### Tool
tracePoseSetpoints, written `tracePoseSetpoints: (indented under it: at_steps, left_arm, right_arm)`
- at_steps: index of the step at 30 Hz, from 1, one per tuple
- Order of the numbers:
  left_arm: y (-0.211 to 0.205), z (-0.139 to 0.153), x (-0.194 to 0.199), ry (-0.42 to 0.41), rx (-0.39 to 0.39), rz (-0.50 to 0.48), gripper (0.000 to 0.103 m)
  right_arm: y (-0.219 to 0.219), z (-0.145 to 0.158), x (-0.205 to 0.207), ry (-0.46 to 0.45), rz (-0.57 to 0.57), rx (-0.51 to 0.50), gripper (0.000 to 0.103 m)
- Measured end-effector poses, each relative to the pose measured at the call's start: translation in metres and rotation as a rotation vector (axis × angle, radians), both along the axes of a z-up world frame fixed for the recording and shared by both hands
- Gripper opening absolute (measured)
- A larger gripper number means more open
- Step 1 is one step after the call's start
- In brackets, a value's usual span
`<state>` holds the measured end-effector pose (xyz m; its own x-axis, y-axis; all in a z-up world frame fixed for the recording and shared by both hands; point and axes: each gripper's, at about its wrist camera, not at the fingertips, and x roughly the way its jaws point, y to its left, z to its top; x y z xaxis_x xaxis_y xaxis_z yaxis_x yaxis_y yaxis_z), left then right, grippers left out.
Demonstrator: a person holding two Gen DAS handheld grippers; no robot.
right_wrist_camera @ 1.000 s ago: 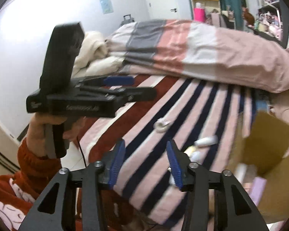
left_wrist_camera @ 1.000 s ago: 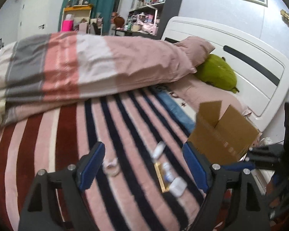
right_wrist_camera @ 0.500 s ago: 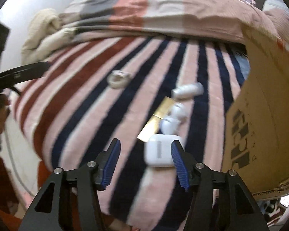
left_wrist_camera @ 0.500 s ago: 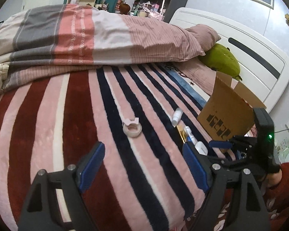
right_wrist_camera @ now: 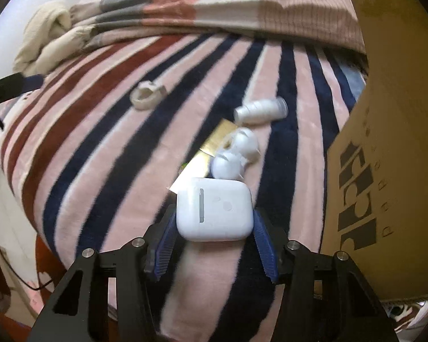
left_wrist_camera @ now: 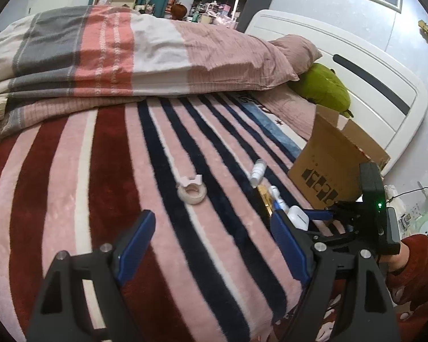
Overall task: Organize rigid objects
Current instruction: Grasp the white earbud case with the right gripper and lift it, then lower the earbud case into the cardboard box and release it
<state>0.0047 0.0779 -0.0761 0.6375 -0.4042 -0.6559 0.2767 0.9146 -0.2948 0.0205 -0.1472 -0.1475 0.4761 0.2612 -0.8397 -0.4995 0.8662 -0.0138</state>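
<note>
The right gripper (right_wrist_camera: 214,245) has its blue fingers (right_wrist_camera: 165,245) on both sides of the white earbud case (right_wrist_camera: 214,209); whether they already press it I cannot tell. The case lies flat on the striped blanket (right_wrist_camera: 105,154), close to the cardboard box (right_wrist_camera: 385,171), probably its destination. Behind it lie two small white bottles (right_wrist_camera: 236,154) on a gold card (right_wrist_camera: 211,145), a white tube (right_wrist_camera: 261,111) and a tape ring (right_wrist_camera: 148,95). The left gripper (left_wrist_camera: 214,245) hangs spread and empty. Beyond are a folded duvet (left_wrist_camera: 122,57), a green plush (left_wrist_camera: 322,85) and the white headboard (left_wrist_camera: 371,65).
</note>
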Motion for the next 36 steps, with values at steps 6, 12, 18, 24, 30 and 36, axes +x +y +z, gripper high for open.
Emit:
tracePoseSetpoints:
  at_steps: [6, 12, 18, 24, 30, 36]
  left_arm:
    - [-0.024, 0.020, 0.001, -0.015, -0.076, -0.099, 0.080]
    - [-0.047, 0.045, 0.005, -0.028, -0.149, -0.157, 0.075]
    - [-0.078, 0.069, 0.019, -0.038, -0.173, -0.198, 0.039]
    - [-0.145, 0.093, 0.038, -0.049, -0.123, -0.281, 0.031]
    - [-0.226, 0.096, 0.066, -0.002, -0.084, -0.380, 0.031]
    - [-0.283, 0.084, 0.090, 0.099, -0.042, -0.446, 0.031]
  right_arm:
    - [0.026, 0.046, -0.013, -0.057, 0.127, 0.093, 0.048]
    - [0.049, 0.102, -0.019, -0.142, 0.280, 0.175, 0.048]
    - [0.029, 0.140, -0.023, -0.261, 0.331, 0.180, 0.048]
    - [-0.034, 0.157, -0.009, -0.300, 0.266, 0.187, 0.048]
    - [-0.108, 0.160, 0.010, -0.280, 0.152, 0.164, 0.048]
    - [-0.156, 0.150, 0.026, -0.193, 0.085, 0.161, 0.048]
